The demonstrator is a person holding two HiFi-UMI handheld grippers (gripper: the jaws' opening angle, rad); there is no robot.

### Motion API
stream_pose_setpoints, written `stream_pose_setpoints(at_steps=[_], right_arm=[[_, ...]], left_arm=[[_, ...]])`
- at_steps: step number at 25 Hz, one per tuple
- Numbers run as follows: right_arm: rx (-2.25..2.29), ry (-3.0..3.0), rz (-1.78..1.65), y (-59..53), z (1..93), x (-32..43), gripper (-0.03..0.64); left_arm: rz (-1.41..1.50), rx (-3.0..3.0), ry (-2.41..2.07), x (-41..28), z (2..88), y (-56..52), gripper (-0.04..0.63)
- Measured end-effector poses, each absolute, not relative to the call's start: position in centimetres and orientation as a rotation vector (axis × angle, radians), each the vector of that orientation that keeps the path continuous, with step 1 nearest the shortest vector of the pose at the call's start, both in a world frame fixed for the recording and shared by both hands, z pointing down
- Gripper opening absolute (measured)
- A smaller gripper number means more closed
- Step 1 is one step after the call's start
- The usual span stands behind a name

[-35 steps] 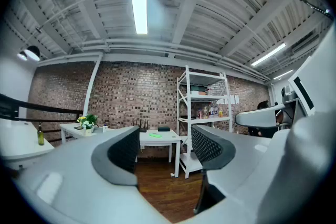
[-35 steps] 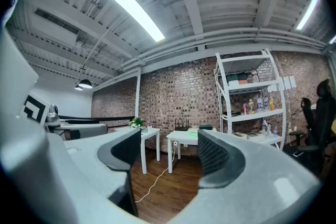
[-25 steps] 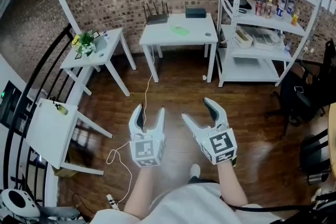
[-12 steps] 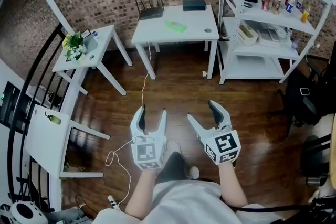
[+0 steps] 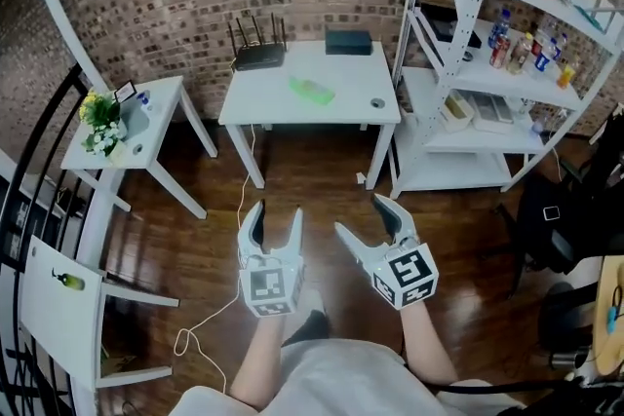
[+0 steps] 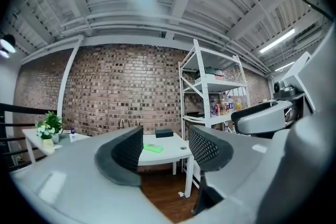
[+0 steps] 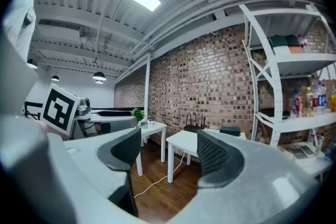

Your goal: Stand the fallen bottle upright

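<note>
A green bottle point(image 5: 311, 91) lies on its side on the white table point(image 5: 263, 102) by the brick wall; in the left gripper view the bottle point(image 6: 153, 148) shows small between the jaws, far off. Both grippers are held level over the wooden floor, well short of the table. My left gripper point(image 5: 276, 212) has nothing between its jaws, which are closing. My right gripper point(image 5: 363, 215) stands open and empty. In the right gripper view point(image 7: 169, 149) I see the table point(image 7: 184, 140) but not the bottle.
A black router point(image 5: 257, 54), a dark box point(image 5: 348, 42) and a small round object point(image 5: 377, 102) share the table. A side table with flowers point(image 5: 102, 112) stands left, a white shelf rack point(image 5: 507, 63) with bottles right. A white cable point(image 5: 210, 317) trails across the floor.
The person has walked toward the table, carrying both grippers forward; the table and shelf now look nearer. The left jaws have narrowed a little.
</note>
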State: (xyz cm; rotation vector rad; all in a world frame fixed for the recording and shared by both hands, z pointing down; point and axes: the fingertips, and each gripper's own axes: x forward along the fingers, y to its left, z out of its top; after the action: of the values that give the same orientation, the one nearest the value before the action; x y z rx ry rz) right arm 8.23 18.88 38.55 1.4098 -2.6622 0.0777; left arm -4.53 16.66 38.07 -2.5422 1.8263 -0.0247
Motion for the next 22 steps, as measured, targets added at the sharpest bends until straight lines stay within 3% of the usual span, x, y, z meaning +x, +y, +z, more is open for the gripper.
stream_pose_setpoints(at_steps=[8, 13, 22], right_arm=[[1.373, -2.713, 0.264, 5.5, 38.4, 5.3, 0.319], [1.374, -2.695, 0.420, -1.8, 40.7, 6.8, 0.319], [1.249, -2.720, 0.262, -19.0, 40.6, 8.8, 0.319]], left_arm=[[0.027, -2.621, 1.776, -7.6, 36.5, 3.6, 0.244], [-0.090, -2.606, 1.822, -7.7, 38.8, -2.6, 0.235], [-0.179, -2.604, 1.891, -4.9, 40.2, -17.5, 0.233]])
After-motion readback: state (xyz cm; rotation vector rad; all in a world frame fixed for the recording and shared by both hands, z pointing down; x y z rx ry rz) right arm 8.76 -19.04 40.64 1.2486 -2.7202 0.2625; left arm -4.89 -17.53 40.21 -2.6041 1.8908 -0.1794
